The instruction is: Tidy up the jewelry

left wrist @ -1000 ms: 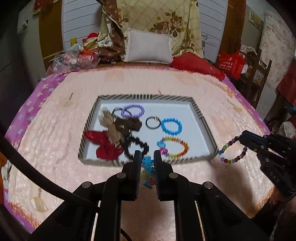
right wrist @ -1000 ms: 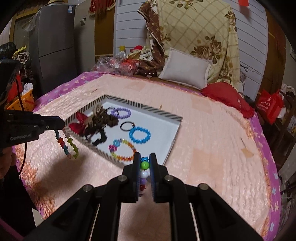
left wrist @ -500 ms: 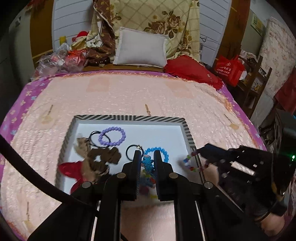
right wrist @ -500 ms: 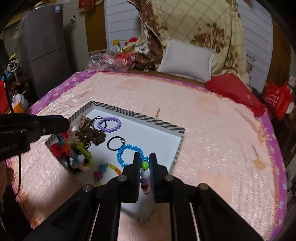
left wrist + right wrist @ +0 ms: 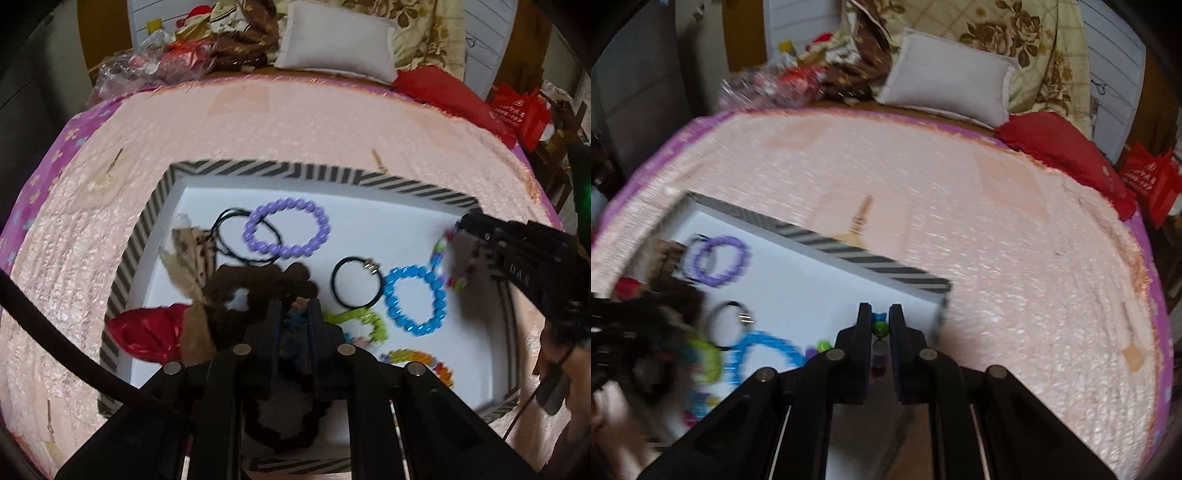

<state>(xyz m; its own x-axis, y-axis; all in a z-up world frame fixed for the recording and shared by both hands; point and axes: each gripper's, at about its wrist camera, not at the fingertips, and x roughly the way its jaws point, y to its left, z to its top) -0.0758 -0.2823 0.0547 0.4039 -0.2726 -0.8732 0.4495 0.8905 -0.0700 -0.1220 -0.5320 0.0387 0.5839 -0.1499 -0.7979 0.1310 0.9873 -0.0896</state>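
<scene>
A white tray with a striped rim point(image 5: 317, 173) lies on the pink bed cover. It holds a purple bead bracelet point(image 5: 286, 232), black hair ties point(image 5: 355, 282), a blue bead bracelet point(image 5: 415, 301), brown and red scrunchies point(image 5: 258, 291) and a rainbow bracelet point(image 5: 417, 358). My left gripper point(image 5: 293, 317) is shut on a blue-and-colour bead bracelet, low over the tray's near half. My right gripper point(image 5: 880, 325) is shut on a multicolour bead bracelet point(image 5: 880, 328) over the tray's right side; in the left wrist view it point(image 5: 461, 225) dangles those beads point(image 5: 448, 260) above the blue bracelet.
The tray rim point(image 5: 864, 254) shows blurred in the right wrist view. A grey pillow point(image 5: 336, 44), red cushion point(image 5: 443, 92) and a clutter of bags point(image 5: 155, 62) lie at the head of the bed. A red bag point(image 5: 521, 114) stands off the right side.
Both grippers have moved forward and down from outside the tray to over it, each still holding its bracelet. The right gripper's beads now hang above the tray's right part.
</scene>
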